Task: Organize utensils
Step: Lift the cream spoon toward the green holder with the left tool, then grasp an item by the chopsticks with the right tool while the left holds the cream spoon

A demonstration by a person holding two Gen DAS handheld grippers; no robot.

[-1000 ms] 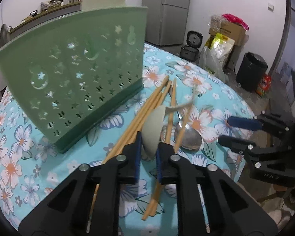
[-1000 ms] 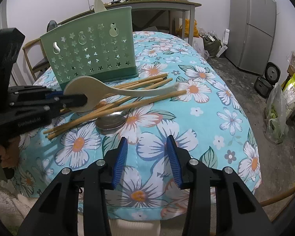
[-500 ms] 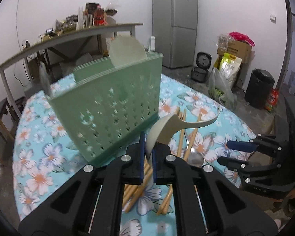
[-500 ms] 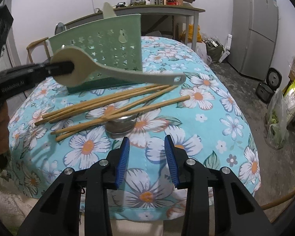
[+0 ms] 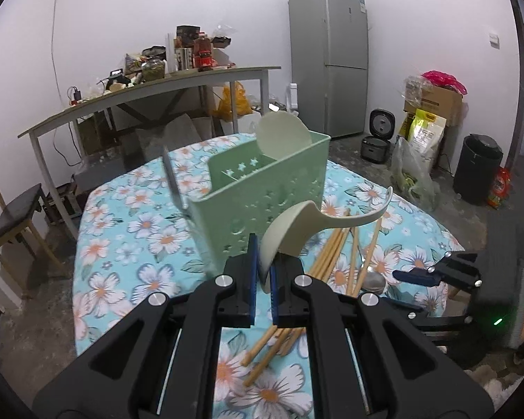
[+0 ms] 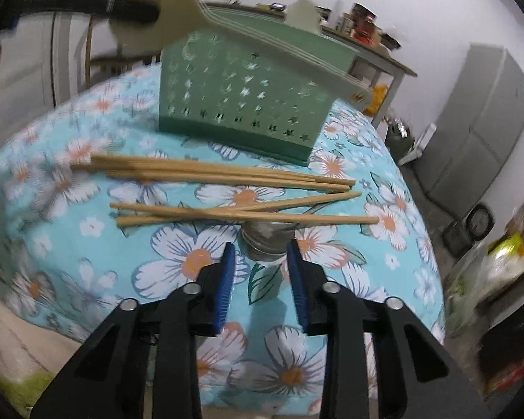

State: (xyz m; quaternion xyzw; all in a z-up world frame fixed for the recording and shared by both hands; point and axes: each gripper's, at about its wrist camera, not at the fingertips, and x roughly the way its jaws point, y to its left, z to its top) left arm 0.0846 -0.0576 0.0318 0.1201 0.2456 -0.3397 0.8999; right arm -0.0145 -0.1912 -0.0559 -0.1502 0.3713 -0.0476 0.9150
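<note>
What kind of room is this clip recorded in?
Most likely a home kitchen or dining area: a grey fridge against the wall, a rice cooker on the floor, and a table with a floral cloth holding a green utensil caddy.

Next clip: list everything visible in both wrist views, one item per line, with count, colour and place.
Utensil caddy: one, pale green, perforated with stars, standing on the table.
Held spoon: one, cream plastic, bowl clamped in the left claw, raised in front of the caddy.
Second cream utensil: one, standing in the caddy.
Chopsticks: several, light wood, loose on the cloth before the caddy.
Metal spoon: one, silver, under the chopsticks, bowl between the right claw's fingers.
Tablecloth: one, turquoise floral.
Fridge: one, grey, back wall.
Side table: one, cluttered.
Bin: one, black, on the floor.
Left claw: black, blue pads, shut on the spoon.
Right claw: open, jaws just been closing.
</note>
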